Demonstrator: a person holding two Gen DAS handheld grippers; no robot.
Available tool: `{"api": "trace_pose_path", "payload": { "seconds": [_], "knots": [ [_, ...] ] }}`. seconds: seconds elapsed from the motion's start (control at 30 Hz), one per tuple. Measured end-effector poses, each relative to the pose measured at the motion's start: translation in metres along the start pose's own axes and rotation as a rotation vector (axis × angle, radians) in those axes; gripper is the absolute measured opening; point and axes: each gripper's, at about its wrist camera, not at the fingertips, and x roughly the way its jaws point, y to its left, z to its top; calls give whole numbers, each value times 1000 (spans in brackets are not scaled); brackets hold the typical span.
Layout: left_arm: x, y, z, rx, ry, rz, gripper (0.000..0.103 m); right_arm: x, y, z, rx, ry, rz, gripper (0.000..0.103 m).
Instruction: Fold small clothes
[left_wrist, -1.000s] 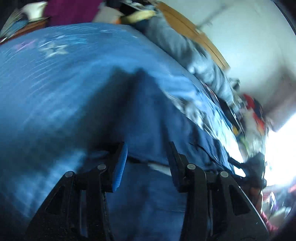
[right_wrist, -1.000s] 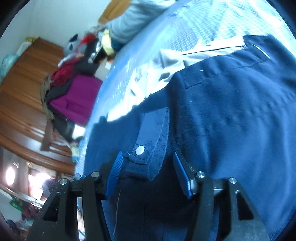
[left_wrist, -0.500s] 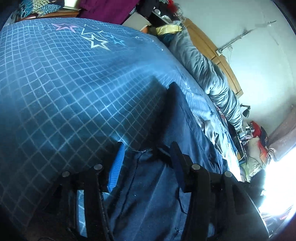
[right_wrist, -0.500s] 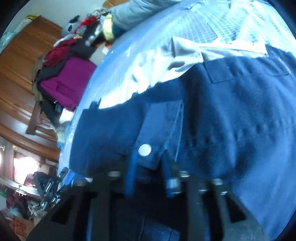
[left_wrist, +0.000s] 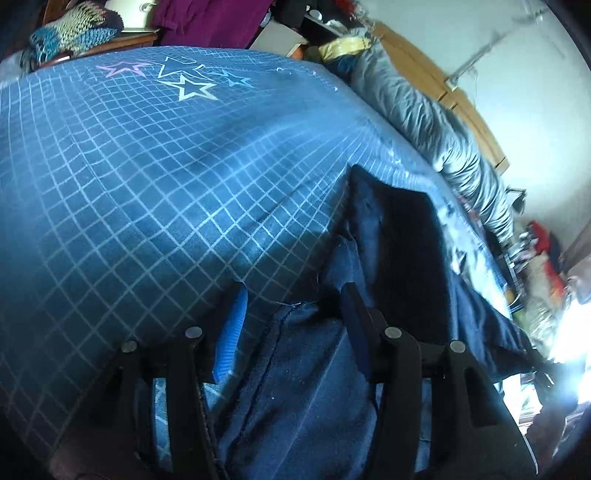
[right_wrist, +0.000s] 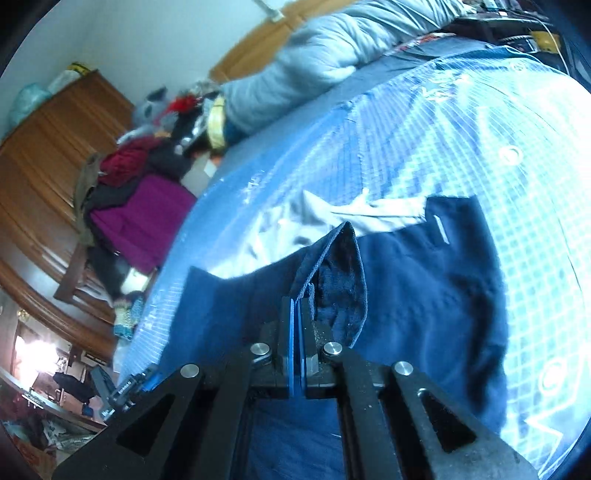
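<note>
The right gripper (right_wrist: 298, 314) has closed since a second ago and is pinching the navy garment (right_wrist: 424, 295) lying on the bedspread (left_wrist: 147, 184); only the left view is showing the left gripper (left_wrist: 293, 306) gaping over its edge.

My left black two-finger tongs (left_wrist: 295, 317) stand with their jaws spread wide, blue pads (left_wrist: 231, 332) facing each other across the gap, low over a dark navy garment (left_wrist: 306, 387). My right black tongs (right_wrist: 298, 306) are pressed together, blue pads meeting, pinching a raised fold of that garment (right_wrist: 332, 266).
</note>
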Motion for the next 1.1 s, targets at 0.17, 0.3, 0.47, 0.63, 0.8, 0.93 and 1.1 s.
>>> {"api": "trace_pose_path", "payload": {
  "seconds": [0.17, 0.3, 0.47, 0.63, 0.8, 0.93, 1.1],
  "knots": [
    [5, -2, 1, 31, 5, 11, 59, -7, -27, -12, 13, 1, -60, 4],
    [6, -3, 3, 37, 5, 11, 61, 3, -45, -25, 13, 29, -141, 4],
    [-34, 3, 11, -57, -121, -18, 60, 14, -62, -35, 3, 69, -212, 3],
    [-25, -38, 24, 185, -85, -22, 58, -1, -52, -34, -47, 4, -252, 6],
    [47, -57, 19, 352, 107, 141, 48, 7, -18, -41, -157, 1, -191, 8],
    [39, -33, 32, 217, 77, 191, 45, 35, -27, -58, -175, 117, -212, 3],
    [24, -78, 33, 292, 34, 27, 47, 29, -33, -58, -168, 119, -199, 4]
  ]
}}
